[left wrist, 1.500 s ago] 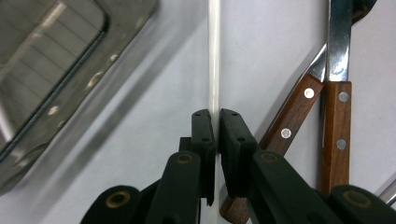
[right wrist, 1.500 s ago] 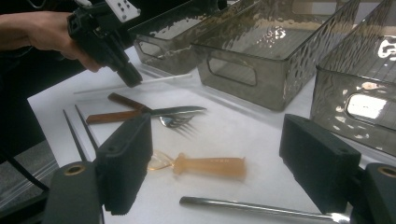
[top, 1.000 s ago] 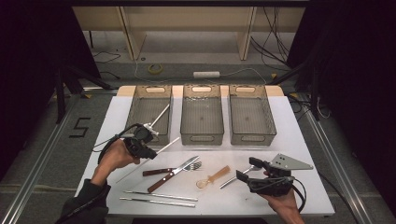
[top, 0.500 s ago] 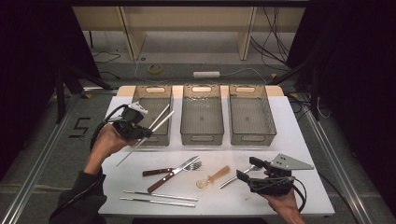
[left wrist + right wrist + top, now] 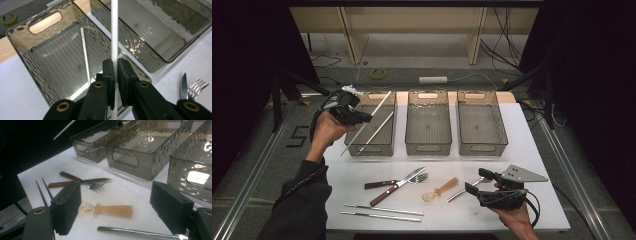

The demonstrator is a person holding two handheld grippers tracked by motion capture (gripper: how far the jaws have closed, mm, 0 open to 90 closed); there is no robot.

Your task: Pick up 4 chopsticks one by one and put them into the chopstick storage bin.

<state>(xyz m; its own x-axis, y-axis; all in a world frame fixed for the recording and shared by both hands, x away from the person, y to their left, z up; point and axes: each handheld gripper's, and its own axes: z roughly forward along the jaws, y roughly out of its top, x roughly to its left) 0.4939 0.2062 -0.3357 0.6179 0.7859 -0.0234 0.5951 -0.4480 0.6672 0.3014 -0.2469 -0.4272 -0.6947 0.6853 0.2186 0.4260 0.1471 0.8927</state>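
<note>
My left gripper [image 5: 357,116] is raised over the left edge of the left bin [image 5: 371,148] and is shut on a long white stick [image 5: 380,105]. The stick slants across the bin. In the left gripper view the pads [image 5: 110,68] pinch that white stick [image 5: 114,35], and a second white stick [image 5: 85,55] lies inside the bin [image 5: 21,55] below. At the table's front right, my right gripper [image 5: 476,181] is open with nothing in it. An amber plastic spoon [image 5: 112,209] lies on the table between its spread jaws and farther off.
Two more grey bins, middle [image 5: 428,146] and right [image 5: 482,147], stand beside the left one. On the white table lie a wooden-handled knife [image 5: 397,186], a fork [image 5: 384,183], a metal spoon [image 5: 458,194] and two metal chopsticks [image 5: 382,212].
My left gripper has risen and moved away from the person, carrying the white stick from the table in front of the left bin to above it. The right gripper has stayed put.
</note>
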